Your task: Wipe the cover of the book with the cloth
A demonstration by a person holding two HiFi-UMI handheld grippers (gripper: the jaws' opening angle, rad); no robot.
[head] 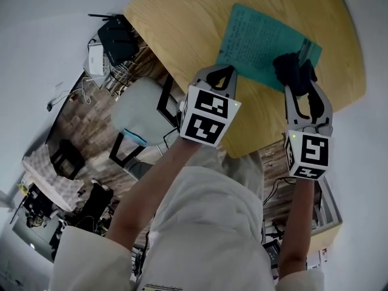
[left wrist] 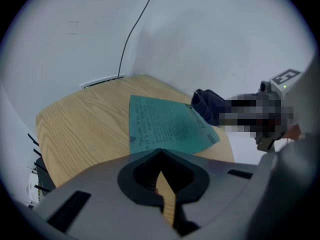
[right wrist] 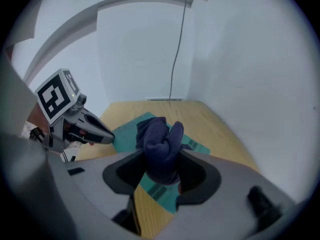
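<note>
At the left of the head view, our left claw [head: 222,73] hovers over the wooden worktop [head: 176,23], just beside the near left corner of the book [head: 257,38]. The left gripper view shows its jaws closed tip to tip with nothing between them. We cannot tell whether it touches the book.

The book lies flat in the upper middle of the frame, its teal cover facing up and turned at a slant on the worktop. It sits near the worktop's near edge.

At the right, our right claw [head: 302,80] grips a bunched dark cloth [head: 288,65], which bulges out ahead of the jaws. The cloth sits over the right-hand part of the cover, close to its edge. It may be resting on the cover or hanging just above it; the views do not settle that.

We judge that wiping is either under way or just about to start. The next move calls for the cloth pressed lightly on the cover and drawn leftward across it. Our left claw should come down on the near corner so the book does not slide.
</note>
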